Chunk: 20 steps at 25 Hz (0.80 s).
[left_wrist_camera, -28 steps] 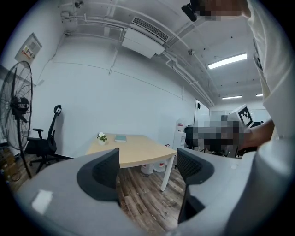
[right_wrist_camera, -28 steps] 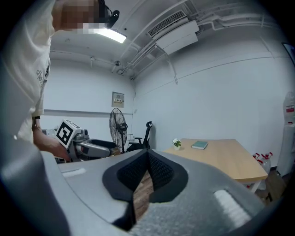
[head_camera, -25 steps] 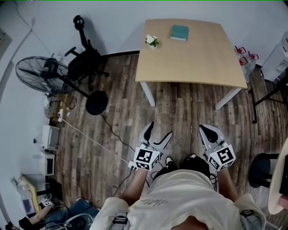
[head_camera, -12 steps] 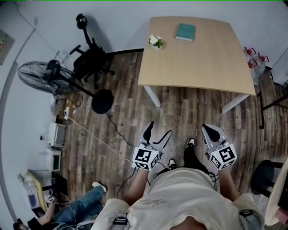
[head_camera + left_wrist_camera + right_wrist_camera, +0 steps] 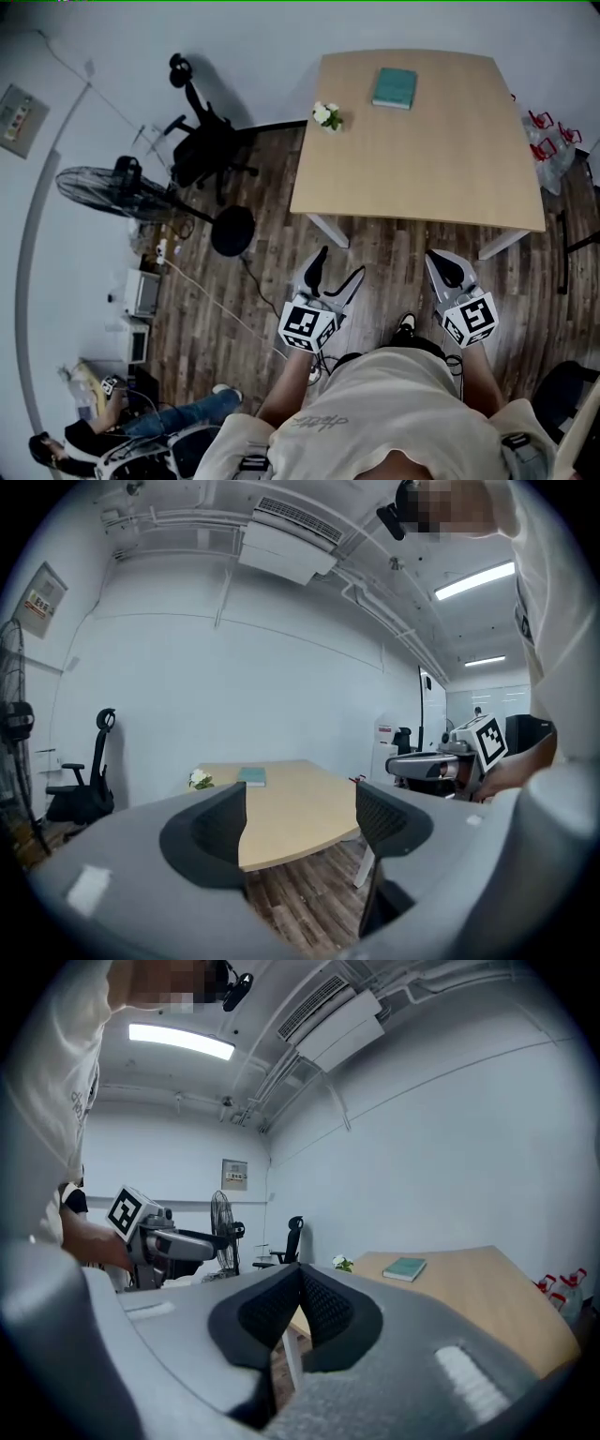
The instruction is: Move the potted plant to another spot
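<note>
The potted plant [image 5: 326, 115], small with white flowers, stands at the far left corner of the light wooden table [image 5: 422, 159]. It also shows as the plant [image 5: 199, 779] in the left gripper view and the plant [image 5: 342, 1263] in the right gripper view. My left gripper [image 5: 339, 262] is over the floor short of the table's near edge, open, with nothing between its jaws. My right gripper [image 5: 439, 261] is level with it to the right, shut and empty. Both point toward the table, far from the plant.
A teal book [image 5: 395, 87] lies at the table's far middle. A black office chair [image 5: 204, 142] and a standing fan [image 5: 122, 190] are left of the table, and a cable [image 5: 216, 305] runs across the wooden floor. A person [image 5: 141, 429] sits low at the left. Red-handled items [image 5: 548, 131] lie right of the table.
Both grippers have moved forward over the floor toward the table, which now shows closer in the head view. The seated person at lower left has come further into view.
</note>
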Motion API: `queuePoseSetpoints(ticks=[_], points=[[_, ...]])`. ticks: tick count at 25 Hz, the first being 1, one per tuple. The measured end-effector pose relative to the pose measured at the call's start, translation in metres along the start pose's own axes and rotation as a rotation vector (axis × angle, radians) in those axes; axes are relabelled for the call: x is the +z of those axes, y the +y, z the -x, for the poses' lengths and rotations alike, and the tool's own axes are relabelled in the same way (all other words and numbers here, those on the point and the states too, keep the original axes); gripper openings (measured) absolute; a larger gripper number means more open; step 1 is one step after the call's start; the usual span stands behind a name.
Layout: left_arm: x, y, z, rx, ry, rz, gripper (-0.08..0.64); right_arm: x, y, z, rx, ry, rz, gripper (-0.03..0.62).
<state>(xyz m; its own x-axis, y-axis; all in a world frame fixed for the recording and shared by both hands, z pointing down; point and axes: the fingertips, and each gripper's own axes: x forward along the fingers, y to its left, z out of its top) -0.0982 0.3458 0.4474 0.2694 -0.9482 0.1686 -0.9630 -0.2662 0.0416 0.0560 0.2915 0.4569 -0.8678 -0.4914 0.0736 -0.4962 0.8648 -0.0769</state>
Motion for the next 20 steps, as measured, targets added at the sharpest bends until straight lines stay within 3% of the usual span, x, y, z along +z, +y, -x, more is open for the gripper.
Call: queuePoseSetpoints(ticks=[6, 12, 16, 20], points=[[-0.008, -0.021, -0.043, -0.006, 0.052, 0.036, 0.37, -0.014, -0.032, -0.014, 0.079, 0.039, -0.054, 0.002], [-0.013, -0.006, -0.043, 0.05, 0.108, 0.039, 0.368, -0.039, -0.042, -0.023, 0.102, 0.07, -0.129, 0.002], [-0.02, 0.006, -0.051, 0.069, 0.117, 0.051, 0.365, -0.046, -0.044, -0.037, 0.128, 0.08, -0.131, 0.002], [-0.024, 0.006, -0.069, 0.029, 0.114, 0.05, 0.365, -0.044, -0.052, -0.046, 0.118, 0.084, -0.112, 0.002]])
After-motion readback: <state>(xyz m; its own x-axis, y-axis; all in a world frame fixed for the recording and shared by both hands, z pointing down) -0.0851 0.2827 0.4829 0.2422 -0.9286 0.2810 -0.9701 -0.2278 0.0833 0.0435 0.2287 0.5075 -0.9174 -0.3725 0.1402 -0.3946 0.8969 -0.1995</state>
